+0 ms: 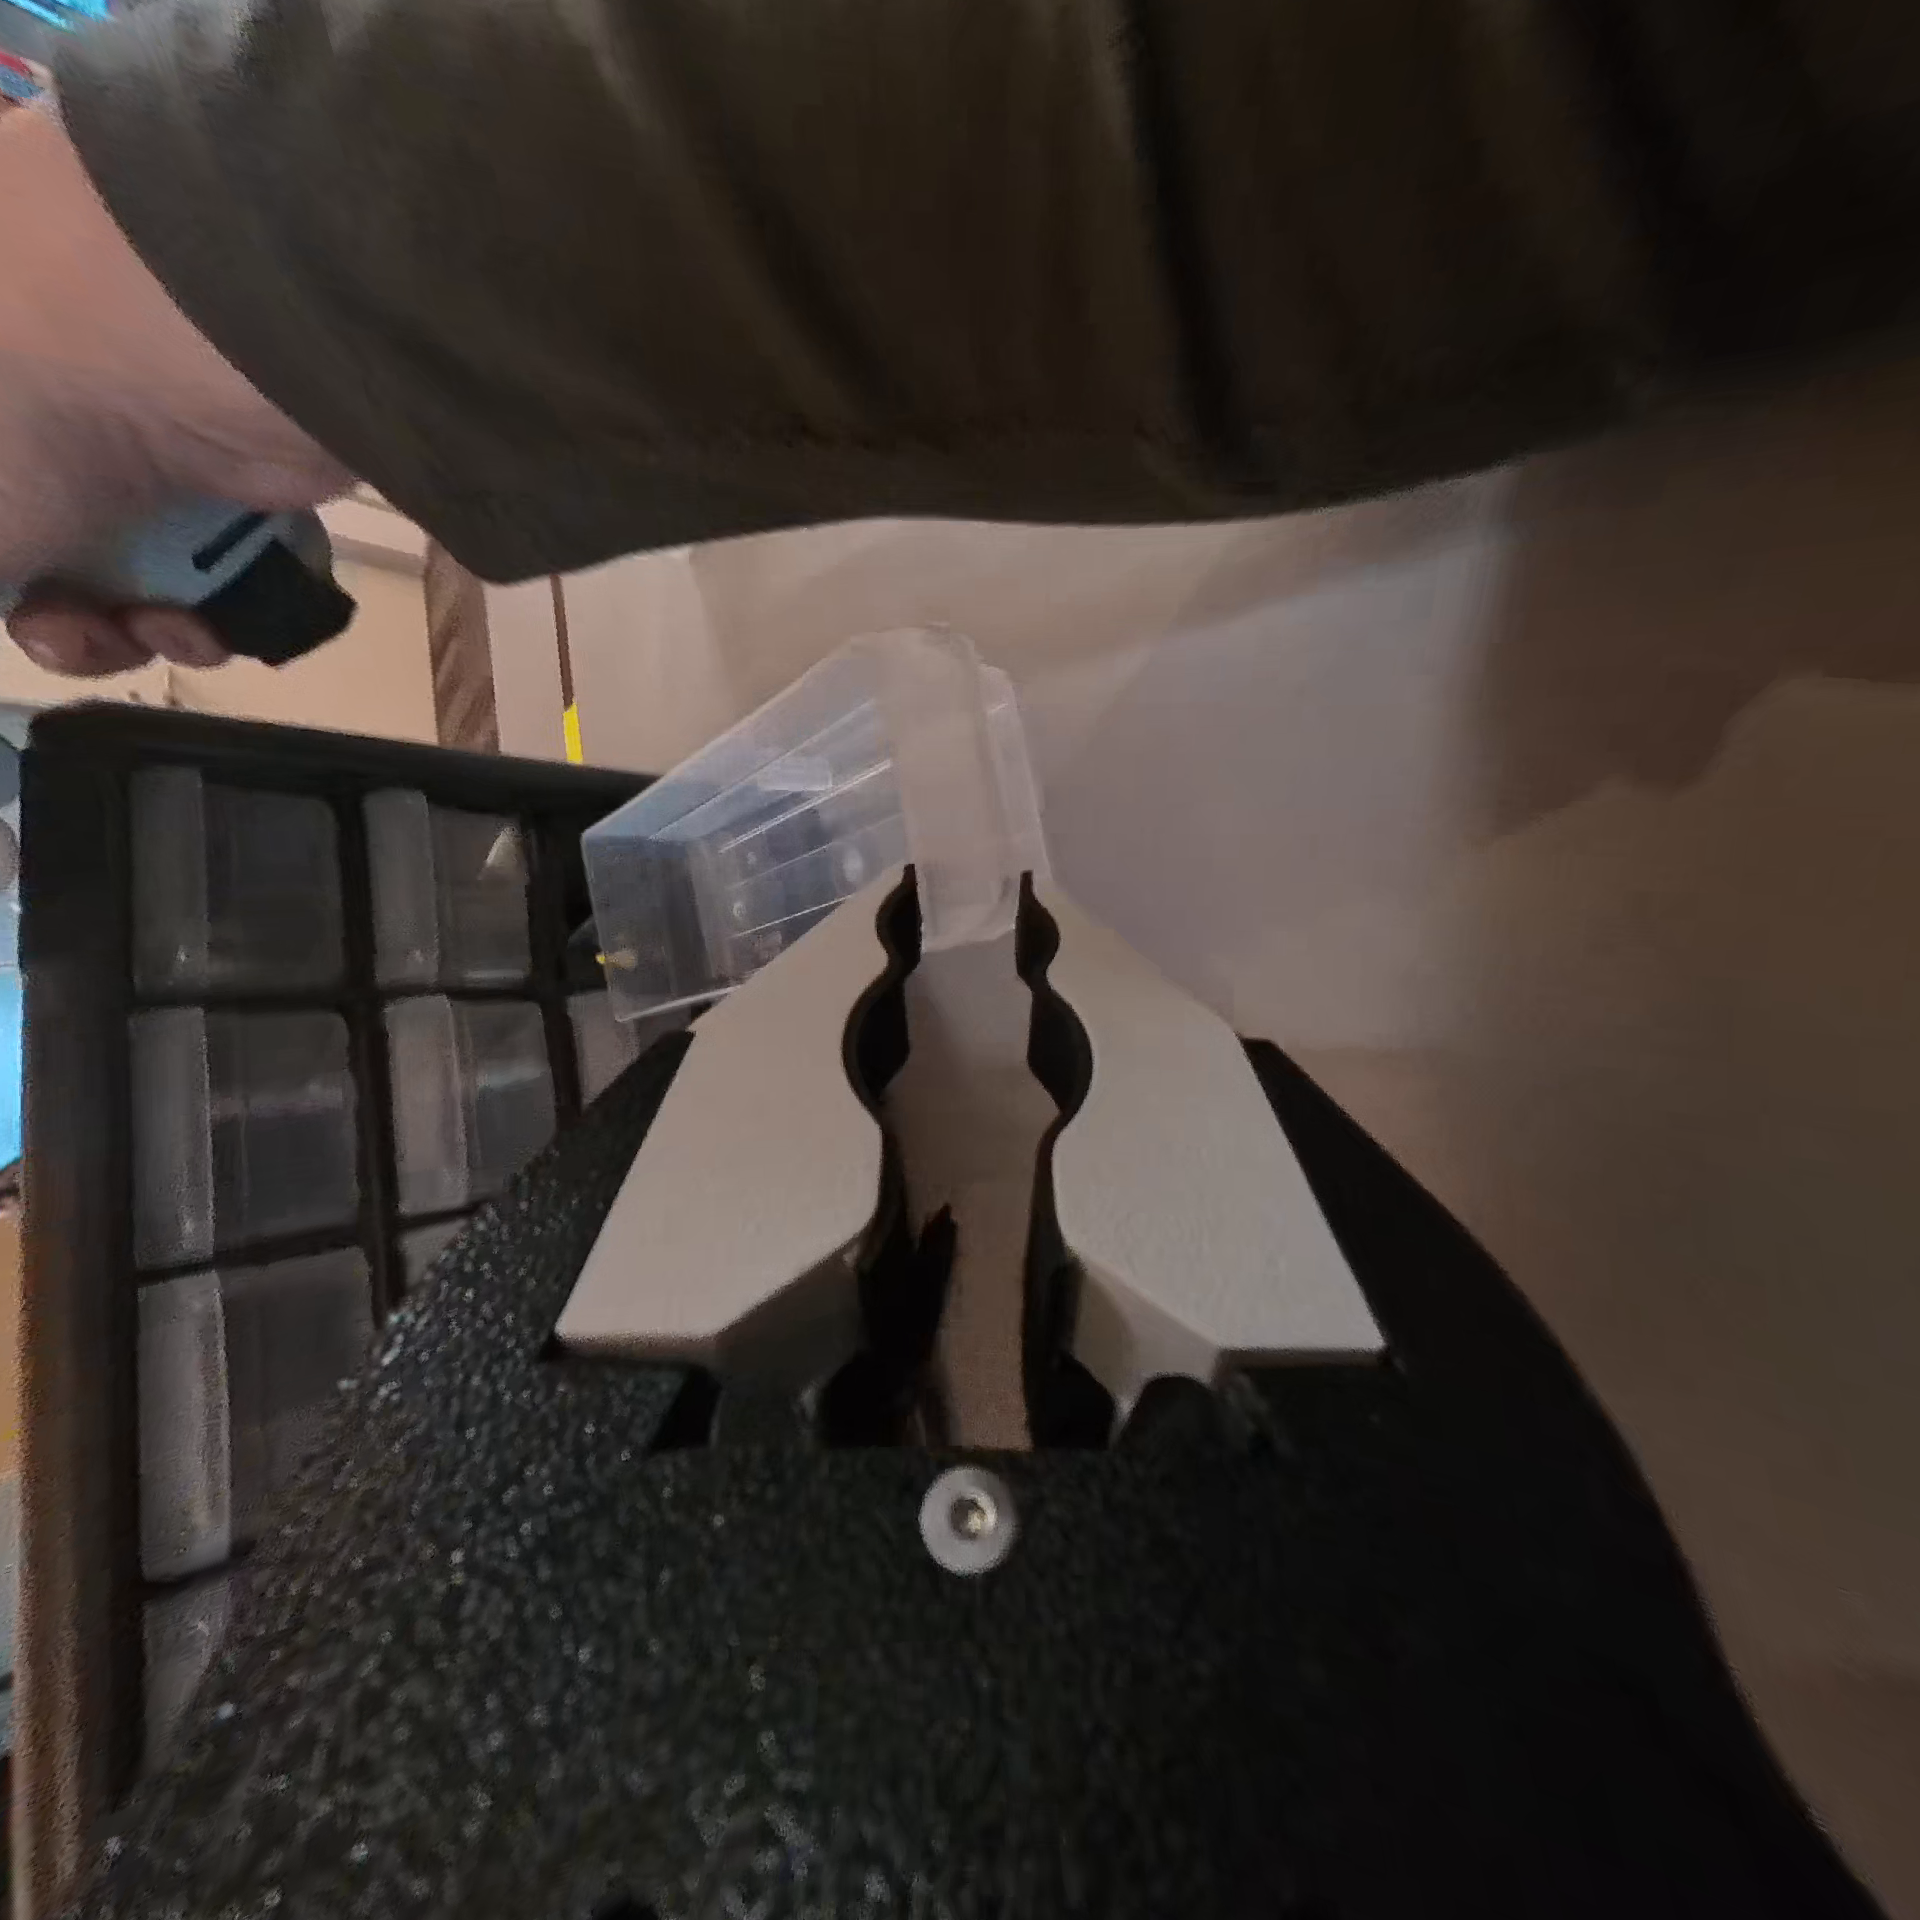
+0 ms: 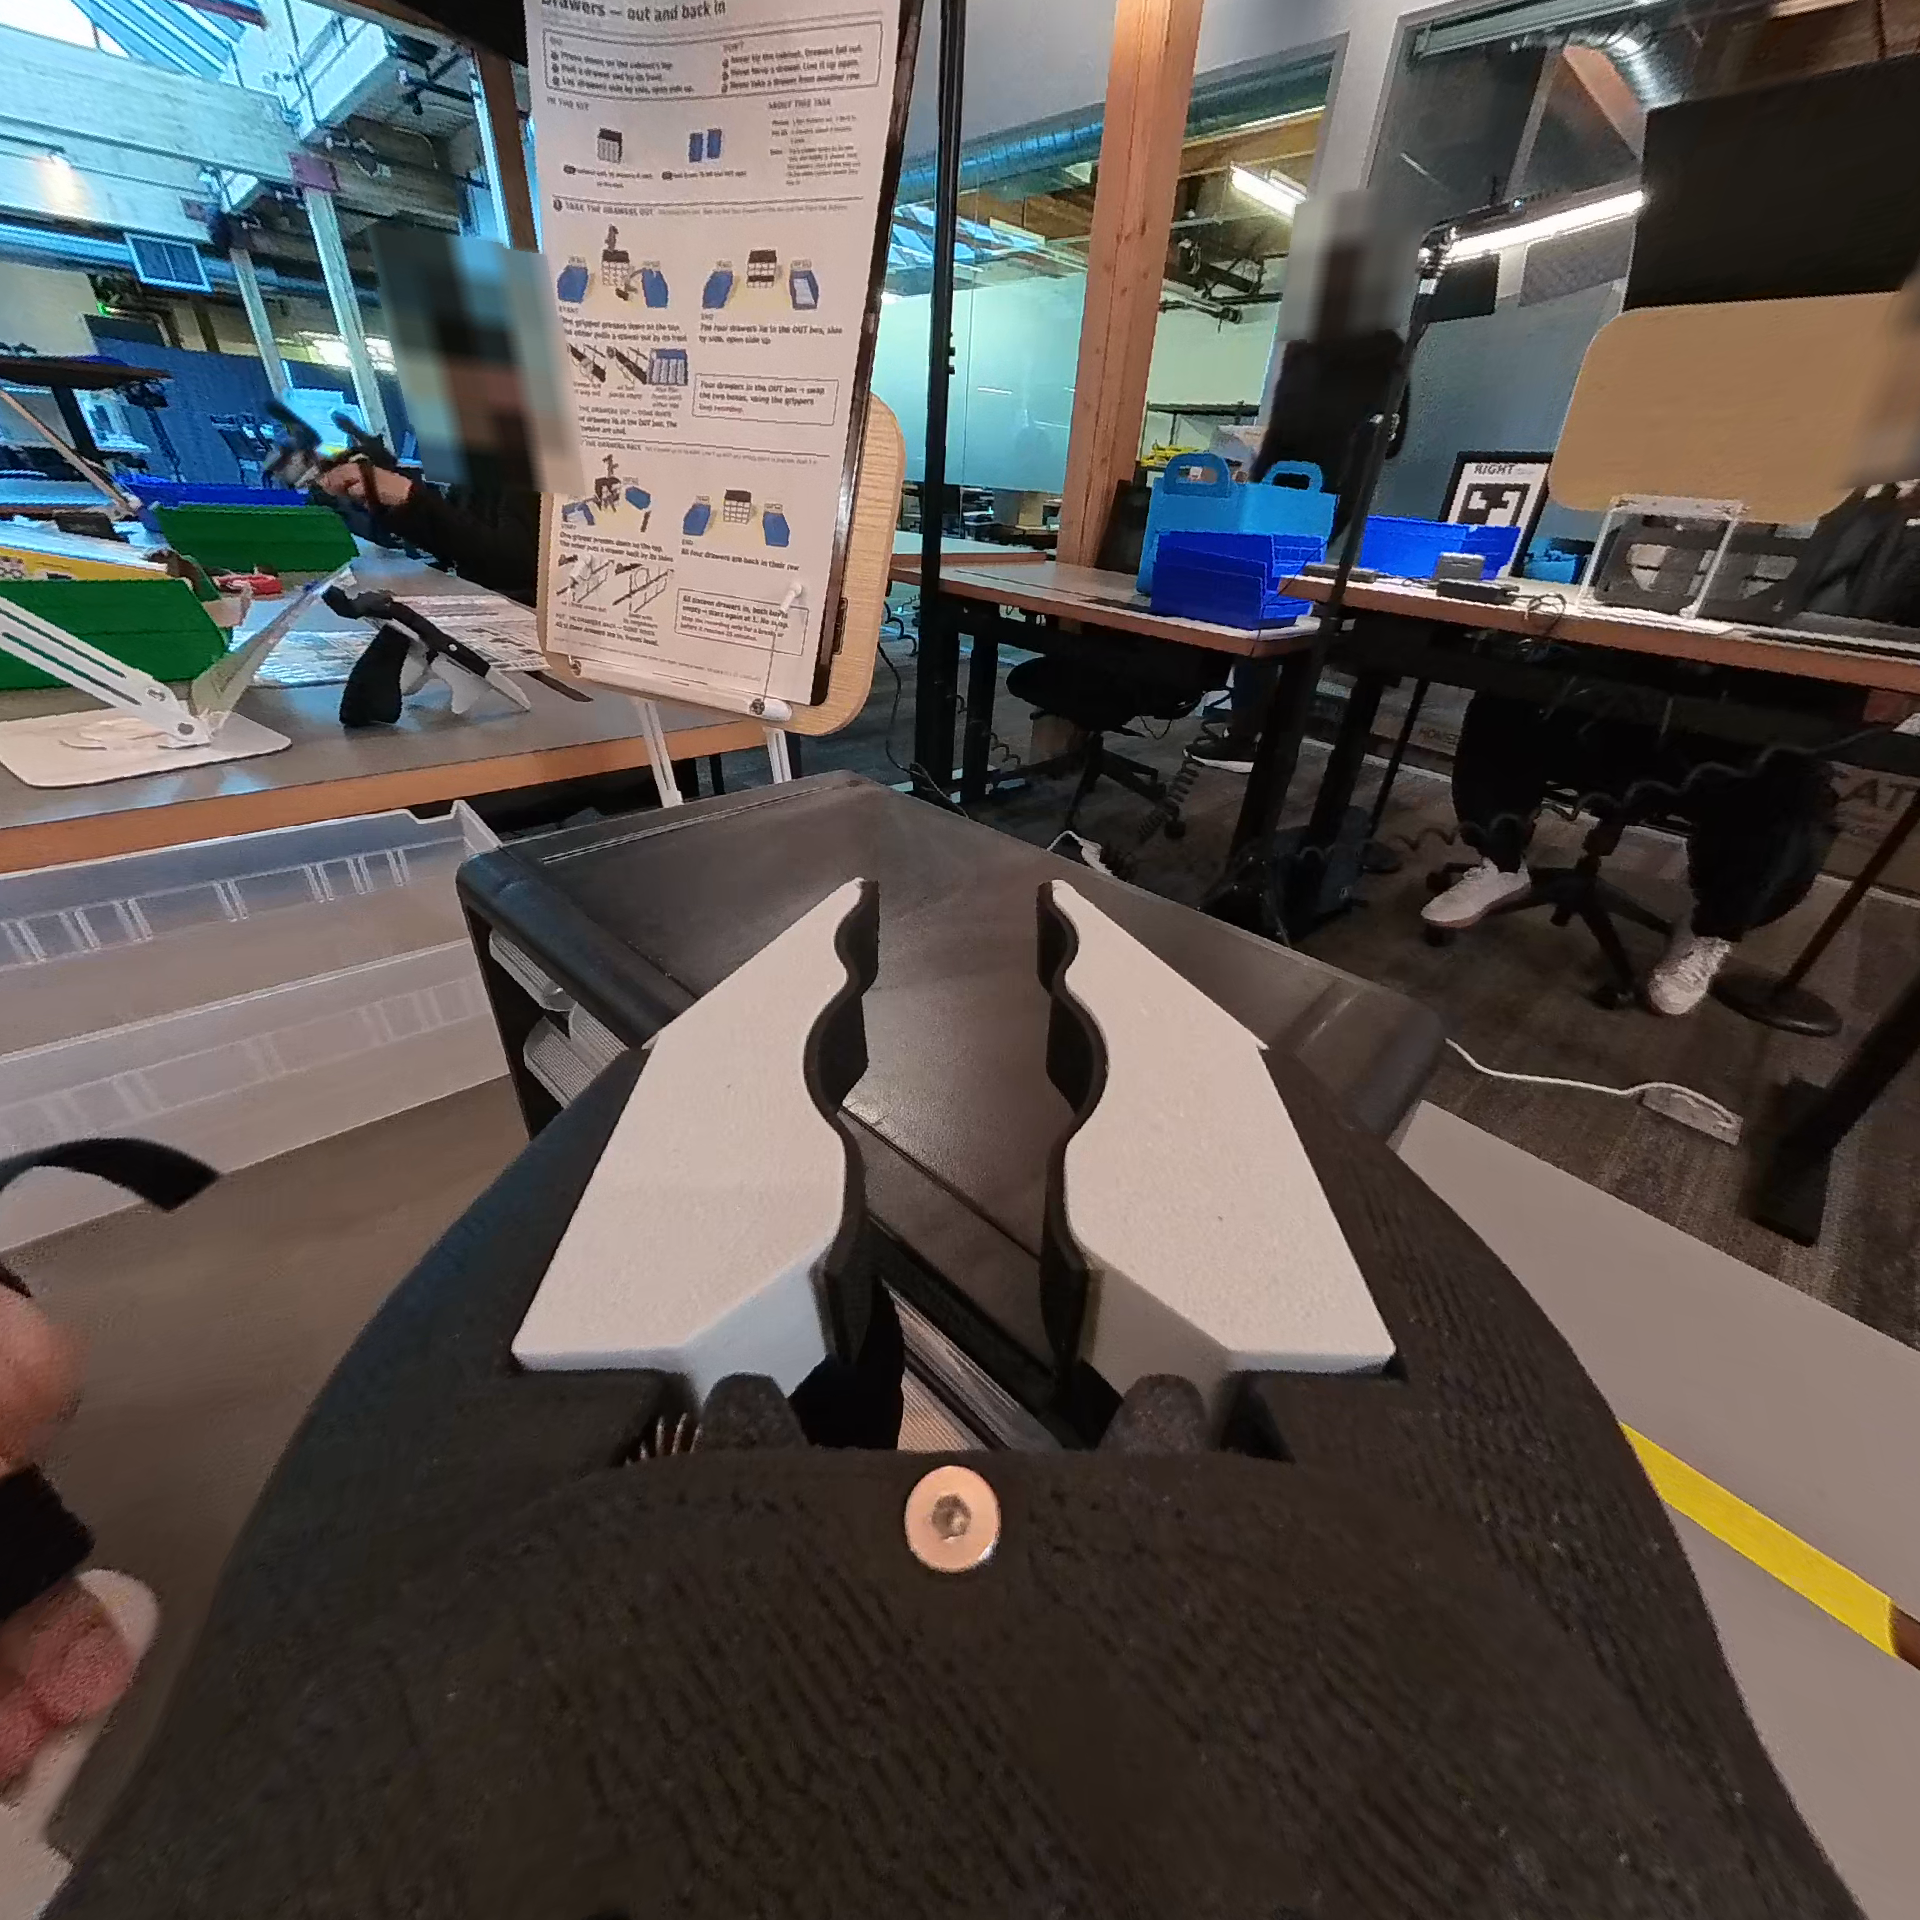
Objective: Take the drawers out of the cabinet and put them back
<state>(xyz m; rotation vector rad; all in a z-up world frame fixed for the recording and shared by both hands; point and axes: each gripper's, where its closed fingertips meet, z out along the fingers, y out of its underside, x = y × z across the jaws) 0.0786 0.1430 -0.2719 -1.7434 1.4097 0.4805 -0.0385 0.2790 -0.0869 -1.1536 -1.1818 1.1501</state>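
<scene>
In the left wrist view my left gripper (image 1: pixel 971 894) is shut on the front handle of a clear plastic drawer (image 1: pixel 769 842). It holds the drawer tilted in the air, just right of the black cabinet (image 1: pixel 73 1039). Several clear drawers (image 1: pixel 239 883) sit in the cabinet's grid. In the right wrist view my right gripper (image 2: pixel 956 914) is open and empty, and sits over the flat black cabinet top (image 2: pixel 935 997). Whether its fingers touch the top I cannot tell. Drawer fronts (image 2: pixel 551 1029) show at the cabinet's left face.
A person's sleeve (image 1: pixel 935 260) and a hand holding a grey handle (image 1: pixel 187 571) fill the top of the left wrist view. A clear plastic bin (image 2: pixel 208 966) lies left of the cabinet. An instruction sheet on a stand (image 2: pixel 707 343) is behind. Yellow tape (image 2: pixel 1766 1538) marks the table.
</scene>
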